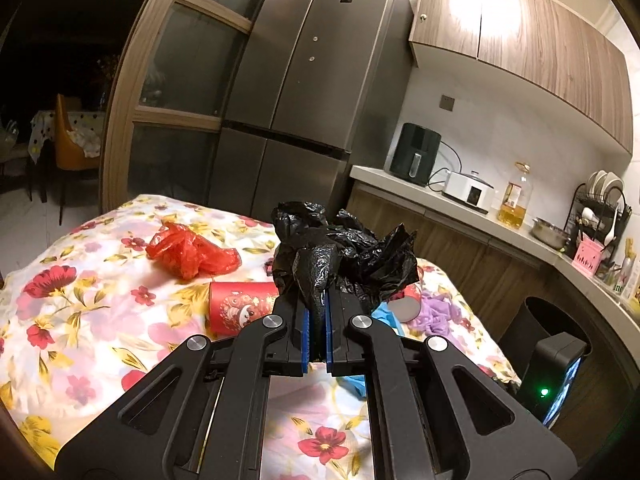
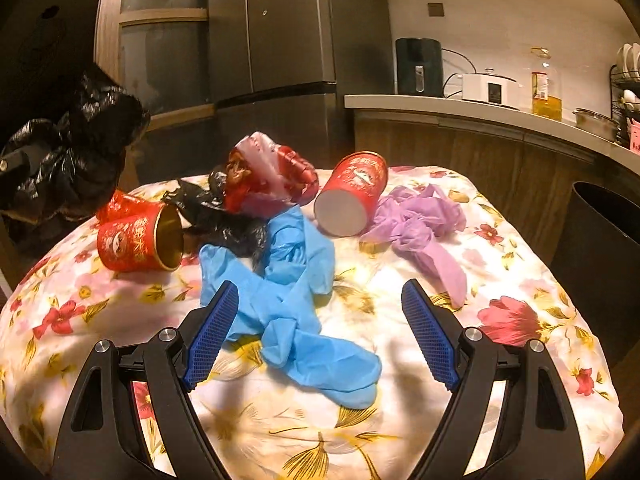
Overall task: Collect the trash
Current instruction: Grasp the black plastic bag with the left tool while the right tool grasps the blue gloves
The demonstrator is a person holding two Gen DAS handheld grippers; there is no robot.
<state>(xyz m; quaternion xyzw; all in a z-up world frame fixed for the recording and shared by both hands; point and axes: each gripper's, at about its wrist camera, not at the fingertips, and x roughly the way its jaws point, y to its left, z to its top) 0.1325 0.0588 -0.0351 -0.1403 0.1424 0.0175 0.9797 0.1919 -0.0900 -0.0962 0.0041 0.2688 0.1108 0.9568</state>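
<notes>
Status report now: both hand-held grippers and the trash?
Left hand-held gripper shut on black bag. Right hand-held gripper open above blue gloves. Nothing blocks.

Left gripper (image 1: pixel 316 312) jaws clamped nearly together, blue pads (image 1: pixel 306 336) pinching a twisted neck of black trash bag (image 1: pixel 344 252), bag bunched up above and ahead of the fingertips, gripper raised over the table and pointing slightly downward. Right gripper (image 2: pixel 320 304) jaws spread wide, blue ribbed pads (image 2: pixel 212 332) bare, nothing clamped, tilted down over the table with a blue glove (image 2: pixel 296 320) lying between and below the fingers; pads not pressing on it. No hands or sleeves visible in either view.
</notes>
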